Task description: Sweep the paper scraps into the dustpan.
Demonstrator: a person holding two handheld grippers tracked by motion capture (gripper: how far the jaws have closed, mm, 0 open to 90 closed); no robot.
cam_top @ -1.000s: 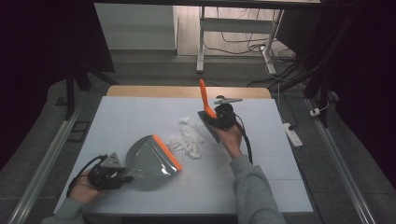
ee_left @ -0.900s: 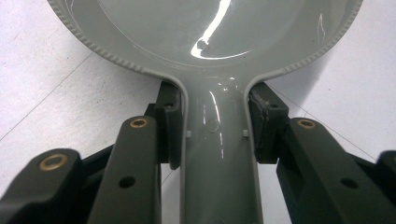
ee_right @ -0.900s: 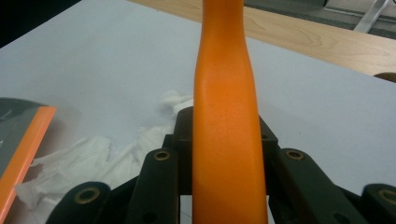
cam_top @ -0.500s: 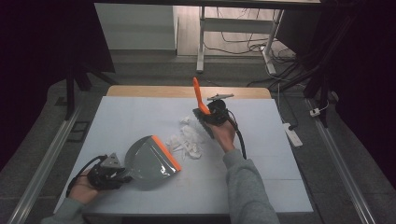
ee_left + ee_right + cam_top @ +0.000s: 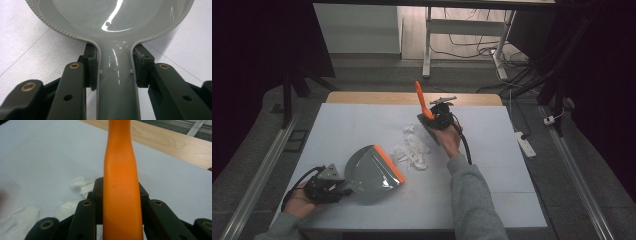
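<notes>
We find open tabletop (image 5: 362, 125) across the far left, and a broad bare stretch along the right side and near right corner, where a hand could pass freely. In the middle, the scattered white paper scraps (image 5: 414, 150) lie as a low obstacle, just beside the orange lip of the grey dustpan (image 5: 372, 172), which blocks the near-left centre. The left gripper (image 5: 343, 184) sits clamped on the dustpan's handle at the near-left edge, closing that corner. The right gripper (image 5: 431, 119) stands just beyond the scraps, gripping the orange brush handle (image 5: 420, 99), which rises tilted above the far centre. Between scraps and dustpan lip we see hardly any gap.
</notes>
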